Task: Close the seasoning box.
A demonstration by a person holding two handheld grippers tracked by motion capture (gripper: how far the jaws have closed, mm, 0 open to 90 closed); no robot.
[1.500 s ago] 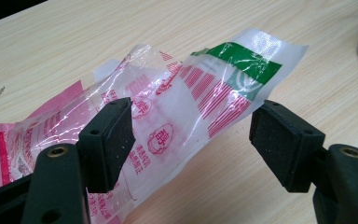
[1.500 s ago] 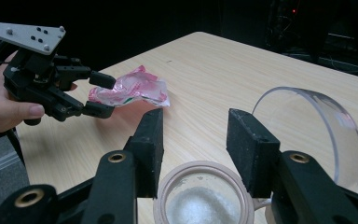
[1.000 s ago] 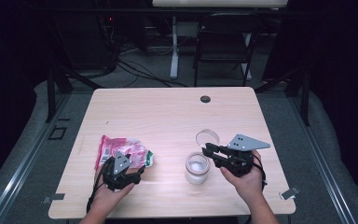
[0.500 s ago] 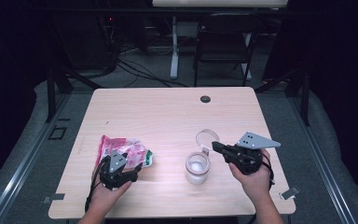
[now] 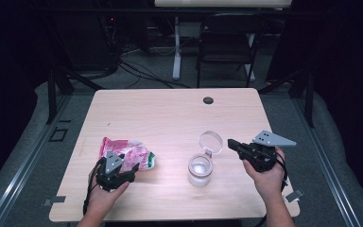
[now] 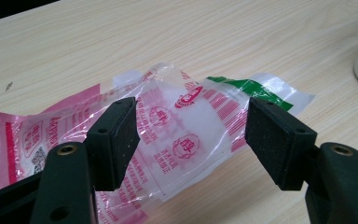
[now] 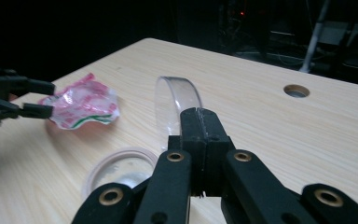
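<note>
Near the table's (image 5: 170, 113) front edge, left of centre, lies the pink-and-clear plastic packet (image 5: 128, 152), crumpled flat on the wood with a green strip at its right end. Over its near corner hangs the left gripper (image 5: 123, 169), jaws spread wide with the packet's film between the pads (image 6: 116, 140) but not pinched (they have just been closing a little, and the hand has barely shifted since a second ago). So the grab looks begun, not made. To the right stands the clear jar (image 5: 201, 170), its hinged lid (image 5: 211, 142) flipped up and open behind it. Just right of that lid is the right gripper (image 5: 231, 143), jaws now pressed together on nothing; a second ago it sat closer to the jar, and it has slid away rightward. I judge the lid job finished, leaving the jar ready to receive the packet
</note>
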